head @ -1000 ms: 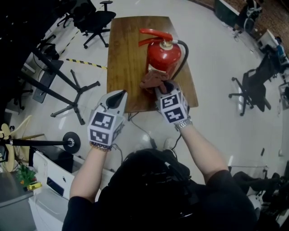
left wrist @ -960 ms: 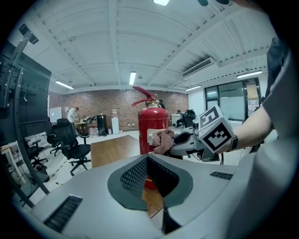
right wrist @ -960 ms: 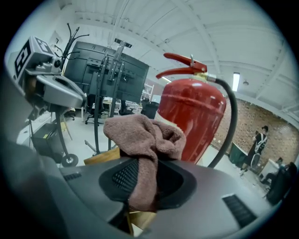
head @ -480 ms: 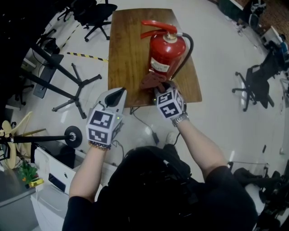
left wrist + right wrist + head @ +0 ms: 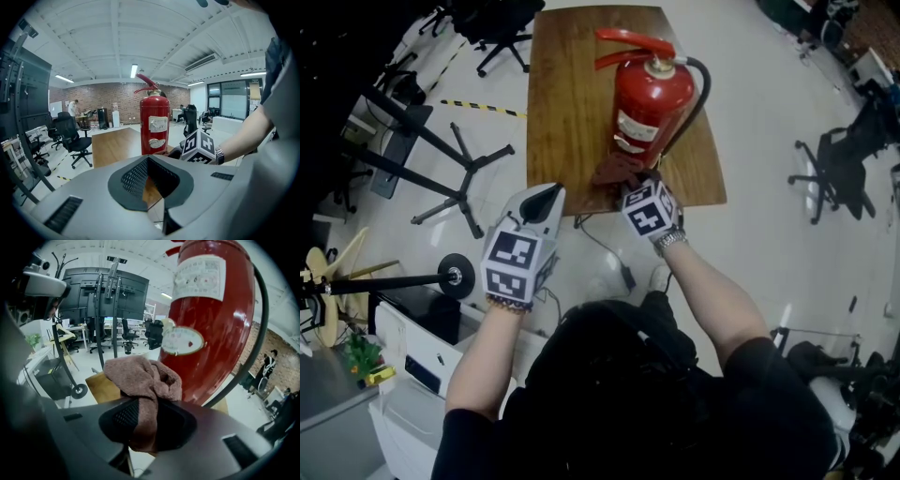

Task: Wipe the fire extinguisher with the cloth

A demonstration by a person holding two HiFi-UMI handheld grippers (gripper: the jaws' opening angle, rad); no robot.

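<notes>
**Cloth low against an upright cylinder, right hand nearest**

Head view: the fire extinguisher (image 5: 649, 108) stands upright on the wooden table (image 5: 567, 94), close to the edge nearest the person, so its long axis runs straight up from the tabletop. The right gripper (image 5: 634, 185) is just in front of its lower body, and the brown cloth (image 5: 617, 171) is bunched ahead of the gripper's tips. The left gripper (image 5: 548, 195) hangs off the table edge, off to one side and clearly farther from the red wall.

Left gripper view: its jaws are pressed together with nothing between them. The cylinder (image 5: 154, 124) rises ahead and slightly to the right, with the right gripper's marker cube (image 5: 199, 147) at its foot.

Right gripper view: the jaws pinch a fold of the cloth (image 5: 143, 376), and the loose bunch rises above them. The red body (image 5: 211, 333) fills the space directly ahead and upward. Whether the cloth is actually touching the body cannot be told. Judging by this, a wipe would most likely travel upward along the cylinder's length.
</notes>
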